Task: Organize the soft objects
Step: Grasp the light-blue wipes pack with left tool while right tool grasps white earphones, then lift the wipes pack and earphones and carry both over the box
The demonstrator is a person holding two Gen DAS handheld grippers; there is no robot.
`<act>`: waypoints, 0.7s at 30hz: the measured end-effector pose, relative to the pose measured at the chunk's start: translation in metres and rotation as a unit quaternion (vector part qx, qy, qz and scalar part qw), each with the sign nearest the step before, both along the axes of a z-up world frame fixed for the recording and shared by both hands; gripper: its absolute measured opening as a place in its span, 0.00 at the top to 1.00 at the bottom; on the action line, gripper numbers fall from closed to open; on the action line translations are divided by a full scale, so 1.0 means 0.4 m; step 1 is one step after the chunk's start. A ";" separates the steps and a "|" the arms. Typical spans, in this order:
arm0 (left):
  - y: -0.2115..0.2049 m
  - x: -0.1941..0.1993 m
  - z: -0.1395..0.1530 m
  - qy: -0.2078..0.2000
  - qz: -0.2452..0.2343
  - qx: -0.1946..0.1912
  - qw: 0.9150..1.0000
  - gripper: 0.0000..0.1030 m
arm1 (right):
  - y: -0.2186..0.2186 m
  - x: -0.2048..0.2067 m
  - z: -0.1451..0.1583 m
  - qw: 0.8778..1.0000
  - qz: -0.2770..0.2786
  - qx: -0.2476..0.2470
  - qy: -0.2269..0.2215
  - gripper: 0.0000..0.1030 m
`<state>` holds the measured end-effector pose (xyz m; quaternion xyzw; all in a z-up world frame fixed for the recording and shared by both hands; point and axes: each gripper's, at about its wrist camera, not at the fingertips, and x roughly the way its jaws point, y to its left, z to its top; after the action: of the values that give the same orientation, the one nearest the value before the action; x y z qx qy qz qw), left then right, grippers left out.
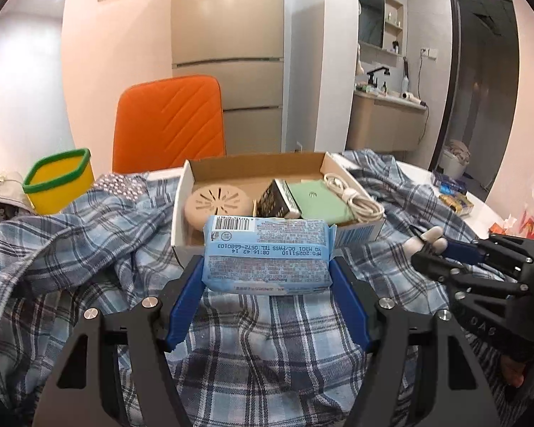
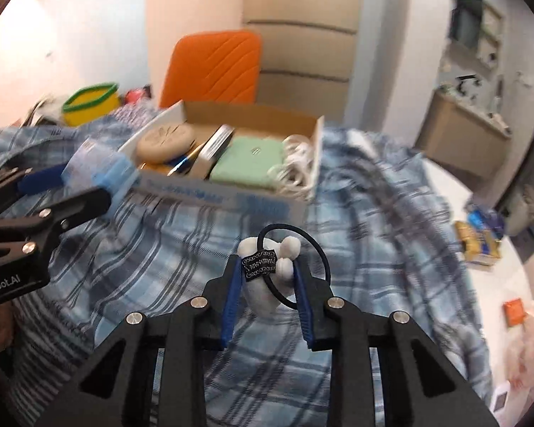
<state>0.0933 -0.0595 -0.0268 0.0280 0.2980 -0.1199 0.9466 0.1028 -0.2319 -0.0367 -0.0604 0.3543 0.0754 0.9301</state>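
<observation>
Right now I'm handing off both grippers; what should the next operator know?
Left hand-held gripper: shut on the blue wipes pack, held at the near edge of the cardboard box.
Right hand-held gripper: shut on a white plush hair tie with a black elastic loop, over the plaid cloth.
Box already holds a round beige disc, a green case and white cables.
Left: place both held items; neither is in the box yet.

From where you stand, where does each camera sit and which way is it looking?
Left wrist: on the left gripper, looking along its fingers at a tissue pack they hold.
Right wrist: on the right gripper, looking along its fingers at a white plush hair tie.
Both face the cardboard box, orange chair and plaid cloth.
</observation>
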 end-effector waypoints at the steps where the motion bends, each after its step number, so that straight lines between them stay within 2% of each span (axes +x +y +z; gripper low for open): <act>1: 0.000 -0.003 0.002 -0.004 0.000 0.000 1.000 0.33 | -0.005 -0.010 0.010 1.000 -0.003 0.004 -0.014 0.70; 7: 0.003 -0.007 0.013 -0.013 0.002 -0.003 1.000 0.33 | -0.019 -0.034 0.037 0.999 -0.009 0.018 -0.049 0.70; 15: -0.001 -0.031 0.031 -0.036 0.003 -0.001 0.999 0.33 | -0.016 -0.049 0.048 0.998 -0.009 0.020 -0.067 0.70; 21: 0.012 -0.040 0.054 -0.049 0.010 -0.018 0.999 0.33 | -0.013 -0.056 0.059 0.997 -0.001 0.023 -0.076 0.70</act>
<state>0.0775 -0.0545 -0.0052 0.0135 0.2498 -0.1140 0.9615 0.0802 -0.2369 -0.0129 -0.0442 0.2806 0.0778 0.9556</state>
